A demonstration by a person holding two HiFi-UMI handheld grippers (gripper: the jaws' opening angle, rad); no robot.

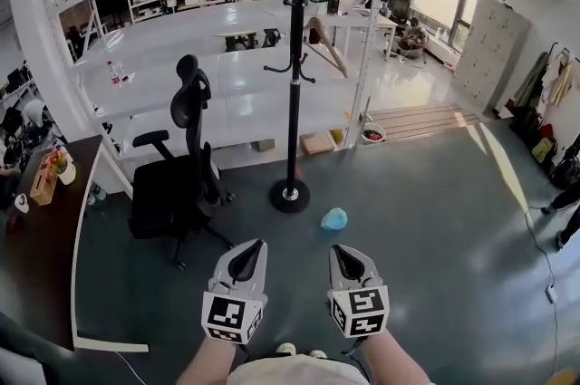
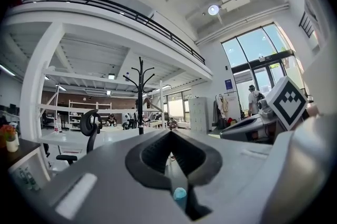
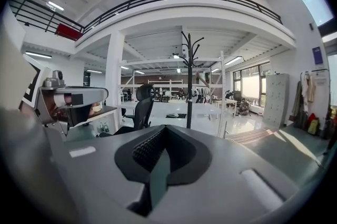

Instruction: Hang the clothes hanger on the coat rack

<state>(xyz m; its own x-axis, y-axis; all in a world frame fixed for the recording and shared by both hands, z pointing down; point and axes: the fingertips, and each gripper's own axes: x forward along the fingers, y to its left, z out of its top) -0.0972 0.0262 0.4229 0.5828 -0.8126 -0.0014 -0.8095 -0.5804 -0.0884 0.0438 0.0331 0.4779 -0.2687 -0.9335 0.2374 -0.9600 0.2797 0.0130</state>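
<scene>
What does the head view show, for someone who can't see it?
The grey left gripper and right gripper point with shut, empty fingers at a tall black metal coat rack. A wooden clothes hanger shows by its pole, a black office chair stands left, and a small teal object lies near its base.

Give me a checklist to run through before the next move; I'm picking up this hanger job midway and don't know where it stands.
1. Left gripper free: ok, jaws together, nothing between them.
2. Right gripper free: ok, jaws together, nothing between them.
3. Coat rack upright on its base: ok.
4. Hanger found: ok, a wooden hanger hangs beside the rack's pole.
5. Hanger's hook seated on a peg: cannot tell, too small.
6. Floor clear up to the rack: not ok, a blue object lies between the grippers and the base; an office chair stands to the left.
</scene>
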